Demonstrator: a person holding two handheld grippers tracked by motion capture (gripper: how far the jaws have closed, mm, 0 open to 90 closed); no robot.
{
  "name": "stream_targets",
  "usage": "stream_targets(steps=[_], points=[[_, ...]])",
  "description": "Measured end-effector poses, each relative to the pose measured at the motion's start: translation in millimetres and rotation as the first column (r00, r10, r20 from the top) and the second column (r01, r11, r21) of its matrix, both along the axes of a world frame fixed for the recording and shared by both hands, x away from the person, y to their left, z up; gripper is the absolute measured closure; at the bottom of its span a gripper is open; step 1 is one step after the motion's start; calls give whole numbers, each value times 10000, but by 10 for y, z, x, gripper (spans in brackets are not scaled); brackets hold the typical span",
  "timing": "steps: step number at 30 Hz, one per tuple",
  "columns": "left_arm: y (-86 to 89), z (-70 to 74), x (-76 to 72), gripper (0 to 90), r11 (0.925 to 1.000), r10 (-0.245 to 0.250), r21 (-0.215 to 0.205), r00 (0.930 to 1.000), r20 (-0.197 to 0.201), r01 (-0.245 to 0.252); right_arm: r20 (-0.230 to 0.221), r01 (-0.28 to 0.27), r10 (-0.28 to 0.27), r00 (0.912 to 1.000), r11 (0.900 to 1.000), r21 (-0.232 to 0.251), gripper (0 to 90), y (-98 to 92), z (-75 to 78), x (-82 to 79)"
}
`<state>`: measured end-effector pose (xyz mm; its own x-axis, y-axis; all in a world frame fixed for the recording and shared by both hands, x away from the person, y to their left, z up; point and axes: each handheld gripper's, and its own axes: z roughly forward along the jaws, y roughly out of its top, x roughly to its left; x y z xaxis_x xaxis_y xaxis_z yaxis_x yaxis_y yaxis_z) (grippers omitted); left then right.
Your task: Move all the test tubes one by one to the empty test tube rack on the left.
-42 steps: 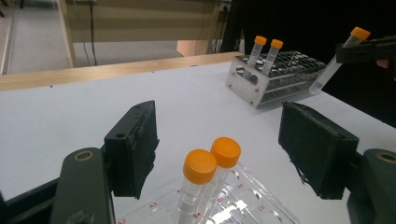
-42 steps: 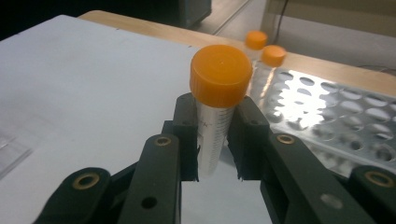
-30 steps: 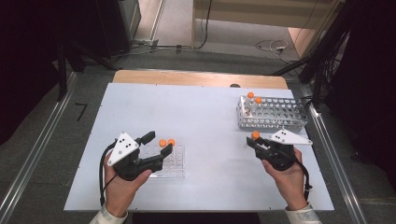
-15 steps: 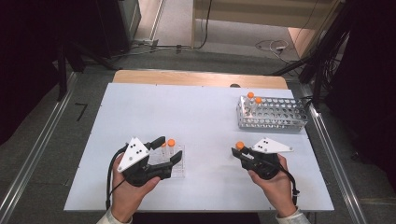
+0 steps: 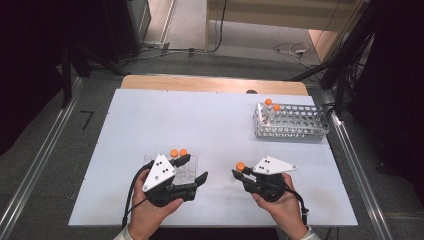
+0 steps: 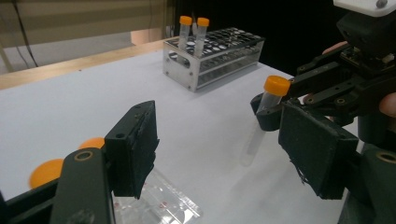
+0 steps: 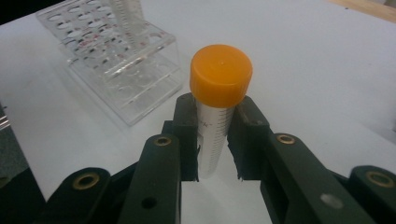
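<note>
White table (image 5: 210, 120), capped tube (image 7: 218, 100) between right jaws.

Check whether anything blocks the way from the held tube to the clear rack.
Nothing visible lies on the table between them. The right gripper is shut on the tube, and the white table between it and the clear rack is bare. The left gripper, jaws open, hovers right at the rack and may crowd it.

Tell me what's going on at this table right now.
A person works with two tools. The right hand-held gripper is shut on an orange-capped tube, held above the white table. The left hand-held gripper is open beside a clear rack holding two tubes. A metal rack with two more tubes stands farther back.
</note>
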<state>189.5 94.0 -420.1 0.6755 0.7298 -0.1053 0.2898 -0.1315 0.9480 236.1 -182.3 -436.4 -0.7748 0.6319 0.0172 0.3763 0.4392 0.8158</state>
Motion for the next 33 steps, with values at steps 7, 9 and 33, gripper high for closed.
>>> stream_targets(steps=[7, 9, 33], points=[[-190, -15, -11, 338, 9984, -565, -4, 9983, -107, 565, -37, -607, 607, 9982, 9980, -178, 720, 153, -26, -80], [-259, -21, 1, 372, 9969, -781, -12, 9968, -169, 781, -34, -756, 755, 9971, 9969, -215, 720, 194, -36, -100], [-481, -144, 79, 680, 9888, -1454, 276, 9881, -496, 1469, -29, -1268, 1268, 9919, 9918, -145, 720, 335, -44, -204]])
